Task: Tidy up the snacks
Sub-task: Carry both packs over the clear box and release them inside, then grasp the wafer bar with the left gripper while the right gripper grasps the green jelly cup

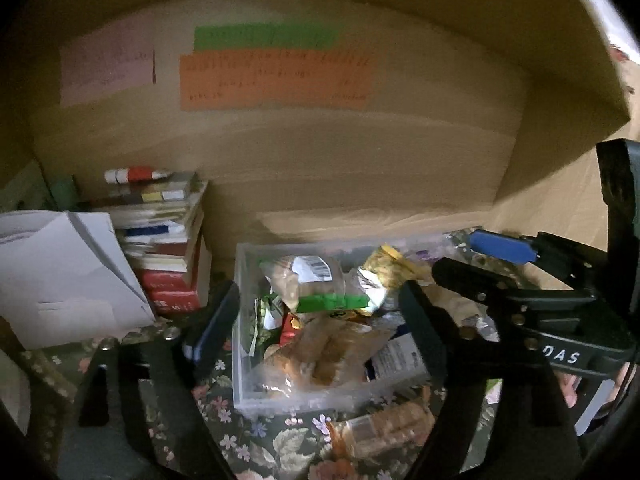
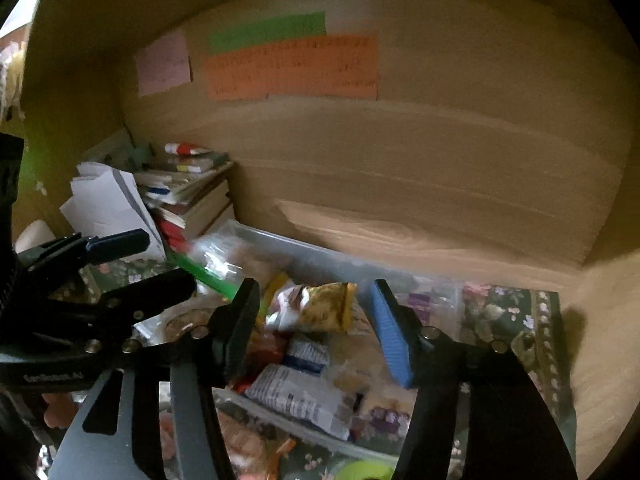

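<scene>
A clear plastic bin [image 1: 240,360] full of snack packets stands on a floral cloth; it also shows in the right wrist view [image 2: 280,240]. A bag with a green band [image 1: 320,284], a yellow-gold packet [image 1: 386,268] [image 2: 320,306] and a bag of brown snacks [image 1: 320,356] lie in it. My left gripper [image 1: 316,328] is open over the bin, holding nothing. My right gripper [image 2: 316,332] is open above the packets, also empty; it shows at the right in the left wrist view [image 1: 476,256]. A clear jar with an orange lid [image 1: 380,428] lies in front of the bin.
A stack of books [image 1: 168,240] and white folded paper [image 1: 60,280] stand left of the bin. A cardboard wall [image 1: 320,152] with orange [image 1: 276,80], green and pink notes closes the back. The floral cloth [image 2: 512,312] extends right of the bin.
</scene>
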The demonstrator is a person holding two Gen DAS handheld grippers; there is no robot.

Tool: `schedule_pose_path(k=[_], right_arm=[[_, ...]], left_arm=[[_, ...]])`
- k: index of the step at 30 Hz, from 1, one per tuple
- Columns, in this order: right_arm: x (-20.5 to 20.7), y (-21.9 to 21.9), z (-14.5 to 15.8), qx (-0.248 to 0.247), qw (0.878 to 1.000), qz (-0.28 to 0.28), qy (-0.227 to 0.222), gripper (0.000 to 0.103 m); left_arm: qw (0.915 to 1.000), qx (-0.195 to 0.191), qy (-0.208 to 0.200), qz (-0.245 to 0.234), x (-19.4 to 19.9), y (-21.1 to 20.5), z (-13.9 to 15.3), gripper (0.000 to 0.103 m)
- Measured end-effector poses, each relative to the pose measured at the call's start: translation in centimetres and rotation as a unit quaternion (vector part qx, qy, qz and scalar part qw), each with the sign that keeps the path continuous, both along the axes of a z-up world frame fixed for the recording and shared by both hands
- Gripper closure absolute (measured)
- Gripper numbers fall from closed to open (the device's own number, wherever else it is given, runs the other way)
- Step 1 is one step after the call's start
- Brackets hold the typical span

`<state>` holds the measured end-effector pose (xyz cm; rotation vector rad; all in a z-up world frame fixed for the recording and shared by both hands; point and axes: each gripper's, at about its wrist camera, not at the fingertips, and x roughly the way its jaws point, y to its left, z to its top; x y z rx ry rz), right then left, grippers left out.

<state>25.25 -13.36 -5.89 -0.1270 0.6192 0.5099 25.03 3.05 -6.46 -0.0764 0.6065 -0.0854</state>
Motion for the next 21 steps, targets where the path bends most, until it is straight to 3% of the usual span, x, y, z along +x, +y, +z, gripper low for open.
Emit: schedule_pose_path(k=[5, 10, 21], right_arm=[[-2.4, -1.3, 1.1, 0.004, 1.000, -0.004, -0.024, 0.042], [-4.5, -3.3, 0.9, 0.004, 0.999, -0.007, -0.034, 0.041], [-5.1, -6.9, -4.9, -0.008, 0.998, -0.040, 0.046, 0.040]], left_arm=[[0.9999, 0.004, -0.009, -0.004, -2.5, -0.6, 0.7, 0.005], [0.9999, -0.003, 0.013, -0.008, -4.3, -1.2, -0.5, 0.003], [0.9929, -0.004, 0.113, -0.037, -3.8, -4.0, -7.2, 0.002]])
